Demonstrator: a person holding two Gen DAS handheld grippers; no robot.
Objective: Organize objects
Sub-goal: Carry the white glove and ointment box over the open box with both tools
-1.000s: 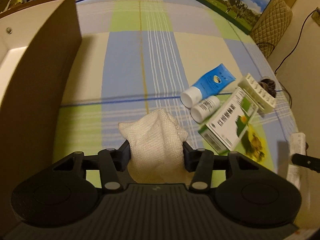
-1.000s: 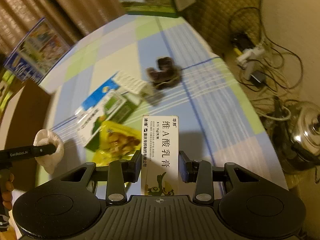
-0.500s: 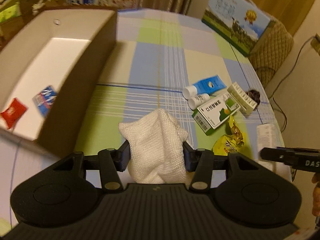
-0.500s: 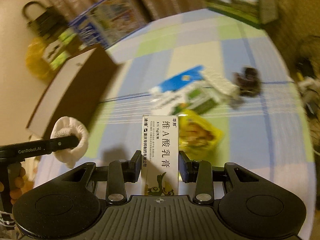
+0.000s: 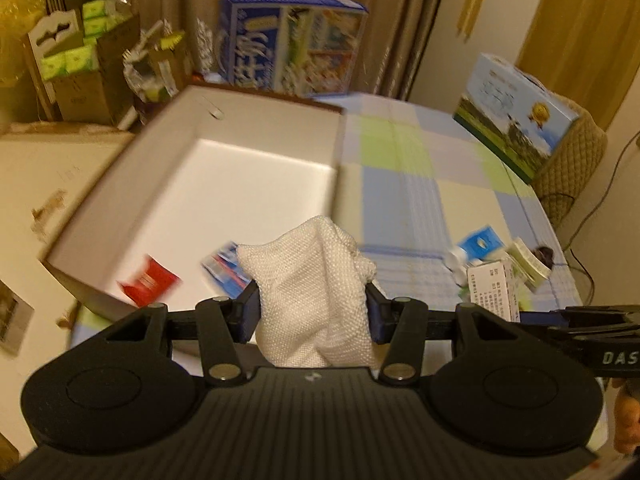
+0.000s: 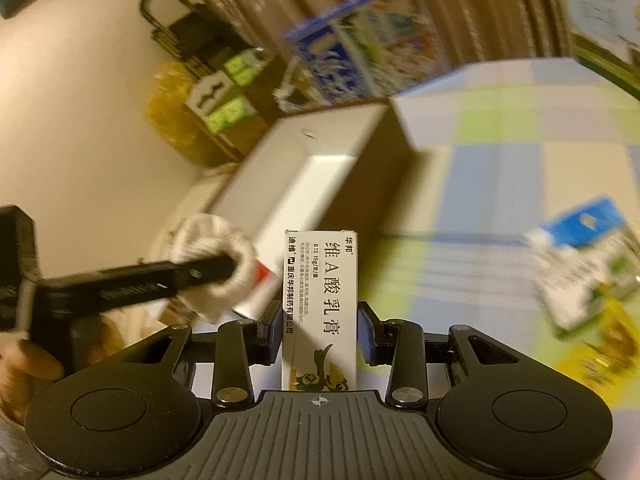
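Observation:
My left gripper [image 5: 312, 312] is shut on a white knitted cloth [image 5: 312, 280] and holds it in the air at the near right edge of an open brown box with a white inside [image 5: 224, 192]. A red packet [image 5: 146, 282] and a blue packet [image 5: 226, 270] lie in the box. My right gripper [image 6: 320, 332] is shut on a white ointment carton [image 6: 322, 300], held upright above the table, right of the box [image 6: 304, 184]. The left gripper with the cloth [image 6: 218, 264] shows at the left of the right wrist view.
A blue tube [image 5: 478, 244], a small white bottle, a green-white medicine box [image 5: 492, 284], a white strip pack [image 5: 528, 264] and a dark clump [image 5: 544, 254] lie at the right on the checked tablecloth [image 5: 400, 192]. Large printed cartons [image 5: 296, 40] stand at the back.
Both grippers have swung left toward the box, each still holding its object. The left one has risen and tilted up, so the box's inside shows more fully.

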